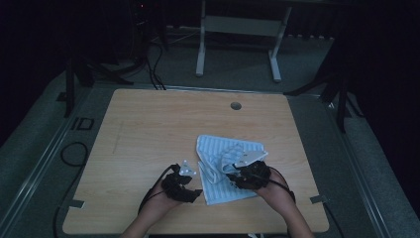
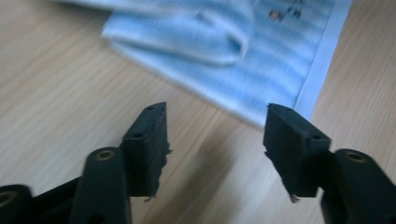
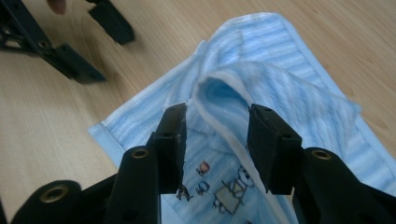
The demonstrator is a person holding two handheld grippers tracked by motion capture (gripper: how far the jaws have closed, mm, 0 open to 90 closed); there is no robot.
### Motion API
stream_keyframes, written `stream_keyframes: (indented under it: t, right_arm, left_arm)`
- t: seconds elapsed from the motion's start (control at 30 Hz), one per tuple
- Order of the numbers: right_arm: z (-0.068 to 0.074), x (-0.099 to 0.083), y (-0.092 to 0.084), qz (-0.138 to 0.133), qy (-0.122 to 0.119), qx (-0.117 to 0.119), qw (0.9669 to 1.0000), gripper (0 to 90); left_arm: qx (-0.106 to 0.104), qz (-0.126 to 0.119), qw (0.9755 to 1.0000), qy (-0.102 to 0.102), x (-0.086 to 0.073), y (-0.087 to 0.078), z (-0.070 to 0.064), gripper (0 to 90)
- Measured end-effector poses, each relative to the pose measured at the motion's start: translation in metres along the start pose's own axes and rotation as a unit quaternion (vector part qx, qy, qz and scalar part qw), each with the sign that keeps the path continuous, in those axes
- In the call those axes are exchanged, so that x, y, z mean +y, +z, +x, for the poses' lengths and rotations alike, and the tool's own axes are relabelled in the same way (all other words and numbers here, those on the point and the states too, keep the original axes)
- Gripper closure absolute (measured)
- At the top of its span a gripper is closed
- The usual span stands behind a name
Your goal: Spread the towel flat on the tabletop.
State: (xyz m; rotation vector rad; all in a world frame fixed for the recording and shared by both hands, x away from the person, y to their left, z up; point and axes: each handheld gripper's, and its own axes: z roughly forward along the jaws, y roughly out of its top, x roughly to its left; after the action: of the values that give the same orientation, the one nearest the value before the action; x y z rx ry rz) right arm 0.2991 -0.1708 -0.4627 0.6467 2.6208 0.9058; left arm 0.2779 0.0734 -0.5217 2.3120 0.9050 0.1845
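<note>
Cloth (image 1: 225, 166) on table (image 1: 148, 129), near-right

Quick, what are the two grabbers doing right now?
Left gripper: open, nothing between its jaws, just short of the blue towel.
Right gripper: open over a raised fold of the towel, not pinching it.

The light wooden surface (image 1: 148, 129) lies bare to the left and far side of the crumpled blue-and-white striped cloth (image 1: 218, 186), giving open passage there. The cloth's raised fold (image 3: 233, 79) stands between the right gripper's (image 3: 215, 140) jaws.

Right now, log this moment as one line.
left hand-held gripper: open, over table | right hand-held gripper: open, astride cloth fold
</note>
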Motion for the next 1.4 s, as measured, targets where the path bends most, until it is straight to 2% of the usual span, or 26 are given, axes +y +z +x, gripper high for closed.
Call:
stream_keyframes:
  t: [0.03, 0.13, 0.23, 0.27, 0.3, 0.37, 0.4, 0.47, 0.53, 0.7, 0.73, 0.77, 0.8, 0.87, 1.03, 1.1, 1.13, 1.2, 1.23, 1.33, 1.37, 1.4]
  right_arm:
    - [0.003, 0.004, 0.006, 0.009, -0.014, -0.003, 0.9999, 57.2]
    - [0.005, 0.006, 0.013, 0.020, -0.021, -0.006, 0.9996, 57.1]
    - [0.003, 0.007, 0.025, 0.057, -0.037, -0.018, 0.9975, 57.6]
    - [0.003, 0.007, 0.025, 0.057, -0.037, -0.018, 0.9975, 57.6]
    - [0.004, 0.006, 0.030, 0.077, -0.051, -0.029, 0.9953, 63.5]
    - [0.004, 0.006, 0.033, 0.093, -0.063, -0.031, 0.9931, 72.3]
    - [0.004, 0.006, 0.033, 0.093, -0.063, -0.031, 0.9931, 72.3]
    - [0.003, 0.007, 0.032, 0.090, -0.059, -0.032, 0.9937, 86.6]
    - [0.002, 0.007, 0.030, 0.085, -0.055, -0.030, 0.9944, 87.5]
    - [-0.003, 0.006, 0.023, 0.070, -0.038, -0.021, 0.9966, 87.9]
    - [-0.004, 0.005, 0.021, 0.069, -0.037, -0.020, 0.9967, 87.9]
    - [-0.004, 0.005, 0.021, 0.069, -0.037, -0.020, 0.9967, 87.9]
    - [-0.006, 0.004, 0.019, 0.066, -0.029, -0.019, 0.9972, 87.9]
    - [-0.008, 0.004, 0.016, 0.062, -0.023, -0.023, 0.9975, 88.0]
    - [-0.013, 0.001, 0.007, 0.051, -0.012, -0.027, 0.9983, 88.0]
    - [-0.016, 0.000, 0.001, 0.047, -0.009, -0.031, 0.9983, 88.0]
    - [-0.016, 0.000, 0.001, 0.047, -0.009, -0.031, 0.9983, 88.0]
    - [-0.021, -0.003, -0.010, 0.036, 0.000, -0.036, 0.9987, 87.9]
    - [-0.021, -0.003, -0.010, 0.036, 0.000, -0.036, 0.9987, 87.9]
    - [-0.029, -0.009, -0.023, 0.022, 0.025, -0.035, 0.9988, 88.0]
    - [-0.036, -0.015, -0.031, 0.009, 0.045, -0.036, 0.9983, 88.1]
    - [-0.040, -0.018, -0.034, 0.006, 0.054, -0.038, 0.9978, 88.0]
  left_arm:
    - [-0.004, -0.004, 1.0000, 0.006, 0.009, 0.006, -0.004, 41.2]
    - [-0.009, -0.004, 0.9999, 0.011, 0.018, 0.014, -0.008, 41.9]
    - [-0.020, -0.001, 0.9997, 0.014, 0.030, 0.026, -0.014, 41.9]
    - [-0.020, -0.001, 0.9997, 0.014, 0.030, 0.026, -0.014, 41.9]
    - [-0.019, 0.002, 0.9997, 0.016, 0.032, 0.029, -0.015, 41.9]
    - [-0.018, 0.009, 0.9996, 0.019, 0.037, 0.035, -0.017, 42.0]
    - [-0.015, 0.011, 0.9997, 0.018, 0.038, 0.037, -0.017, 42.0]
    - [-0.017, 0.015, 0.9996, 0.017, 0.042, 0.044, -0.018, 43.7]
    - [-0.015, 0.016, 0.9996, 0.017, 0.044, 0.046, -0.018, 44.3]
    - [-0.009, 0.009, 0.9998, 0.018, 0.048, 0.051, -0.018, 65.4]
    - [-0.008, 0.006, 0.9999, 0.013, 0.048, 0.052, -0.018, 71.0]
    - [-0.008, 0.004, 0.9999, 0.013, 0.049, 0.052, -0.017, 71.0]
    - [-0.009, 0.001, 0.9999, 0.006, 0.049, 0.052, -0.016, 78.1]
    - [-0.011, -0.005, 0.9999, -0.003, 0.049, 0.051, -0.014, 84.2]
    - [-0.003, -0.019, 0.9998, -0.004, 0.048, 0.041, -0.012, 86.9]
    - [0.001, -0.026, 0.9996, 0.009, 0.046, 0.026, -0.015, 87.1]
    - [0.001, -0.026, 0.9996, 0.009, 0.046, 0.026, -0.015, 87.0]
    - [0.007, -0.036, 0.9992, 0.016, 0.043, 0.013, -0.014, 87.0]
    - [0.008, -0.041, 0.9990, 0.017, 0.041, 0.006, -0.013, 87.0]
    - [0.010, -0.058, 0.9982, 0.009, 0.037, -0.019, -0.003, 87.0]
    - [0.016, -0.064, 0.9978, 0.005, 0.037, -0.025, 0.000, 87.0]
    - [0.024, -0.070, 0.9973, 0.000, 0.036, -0.039, 0.009, 87.0]
